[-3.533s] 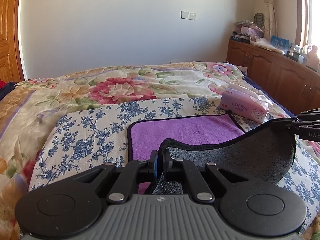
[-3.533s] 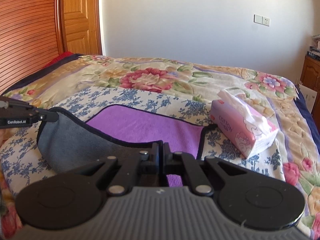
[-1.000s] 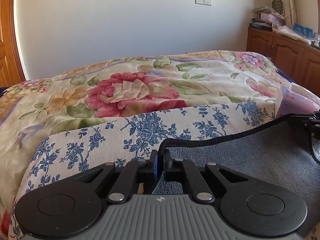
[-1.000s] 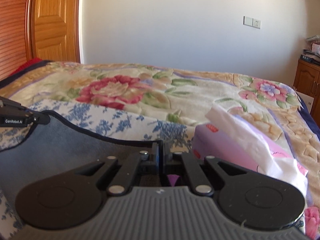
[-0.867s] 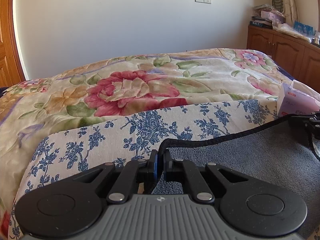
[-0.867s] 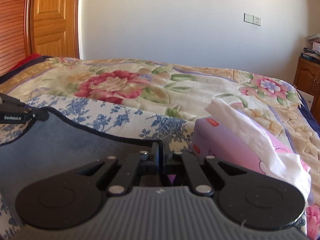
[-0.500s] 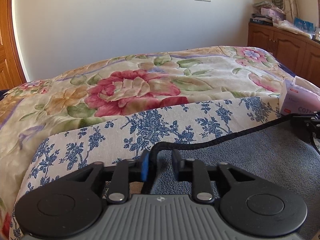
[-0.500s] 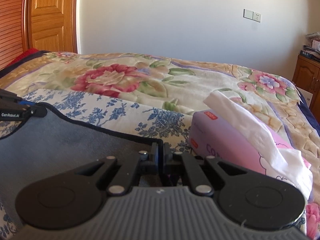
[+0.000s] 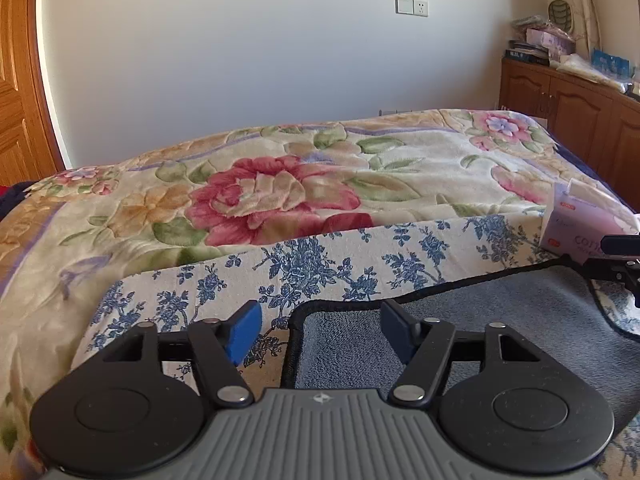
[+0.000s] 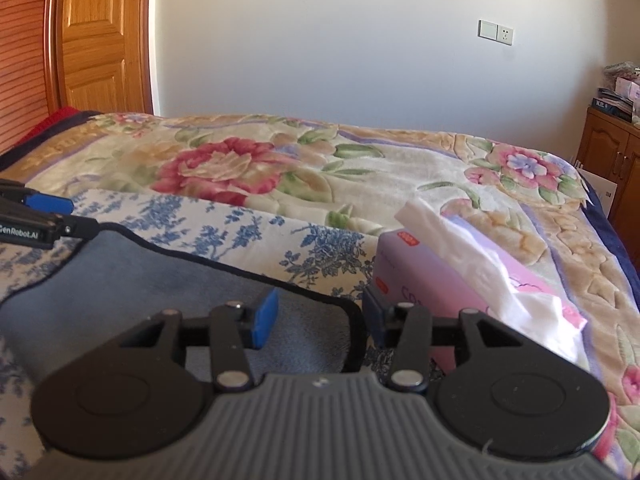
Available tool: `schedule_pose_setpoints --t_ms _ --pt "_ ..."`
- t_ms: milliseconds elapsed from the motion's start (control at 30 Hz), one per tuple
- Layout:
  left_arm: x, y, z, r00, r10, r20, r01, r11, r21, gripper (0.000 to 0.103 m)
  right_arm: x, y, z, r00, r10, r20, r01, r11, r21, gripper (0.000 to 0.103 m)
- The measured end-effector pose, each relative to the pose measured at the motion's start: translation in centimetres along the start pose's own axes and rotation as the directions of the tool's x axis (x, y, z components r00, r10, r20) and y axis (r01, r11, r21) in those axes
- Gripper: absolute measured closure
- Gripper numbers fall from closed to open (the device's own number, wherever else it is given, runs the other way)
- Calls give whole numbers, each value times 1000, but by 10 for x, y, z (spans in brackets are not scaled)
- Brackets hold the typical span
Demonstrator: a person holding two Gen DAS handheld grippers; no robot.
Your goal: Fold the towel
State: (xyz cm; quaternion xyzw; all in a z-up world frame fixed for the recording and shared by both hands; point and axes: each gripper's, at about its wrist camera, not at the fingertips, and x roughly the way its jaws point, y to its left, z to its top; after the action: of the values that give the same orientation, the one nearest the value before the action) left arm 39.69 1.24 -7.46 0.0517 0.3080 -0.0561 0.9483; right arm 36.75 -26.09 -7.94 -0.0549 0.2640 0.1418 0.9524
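Observation:
The towel [image 9: 472, 328], grey side up with a black hem, lies folded flat on a blue-flowered cloth [image 9: 320, 264] on the bed. My left gripper [image 9: 320, 330] is open, its jaws standing either side of the towel's far left corner. My right gripper [image 10: 320, 316] is open over the far right corner of the towel [image 10: 160, 292]. Each gripper shows at the edge of the other's view: the right one in the left wrist view [image 9: 620, 256], the left one in the right wrist view [image 10: 36, 216]. The towel's purple side is hidden.
A pink tissue box [image 10: 460, 292] lies just right of the towel, close to my right gripper; it also shows in the left wrist view [image 9: 584, 224]. A floral blanket [image 9: 280, 188] covers the bed. A wooden cabinet [image 9: 572, 104] stands at the right, a wooden door [image 10: 100, 36] at the left.
Both grippers carried the towel's near edge forward over the purple side and laid it down. Both have now opened and let go of the corners.

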Motion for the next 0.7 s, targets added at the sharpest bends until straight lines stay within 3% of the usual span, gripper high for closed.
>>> schedule_pose_setpoints --t_ms 233,700 --pt "-37 -8 5 1000 -1 4 1 1000 -9 22 -36 10 7 1000 15 5 -15 999 30 55" --pt "-127 -25 19 998 -7 56 5 1000 26 15 -110 38 12 999 43 24 -44 998 41 54"
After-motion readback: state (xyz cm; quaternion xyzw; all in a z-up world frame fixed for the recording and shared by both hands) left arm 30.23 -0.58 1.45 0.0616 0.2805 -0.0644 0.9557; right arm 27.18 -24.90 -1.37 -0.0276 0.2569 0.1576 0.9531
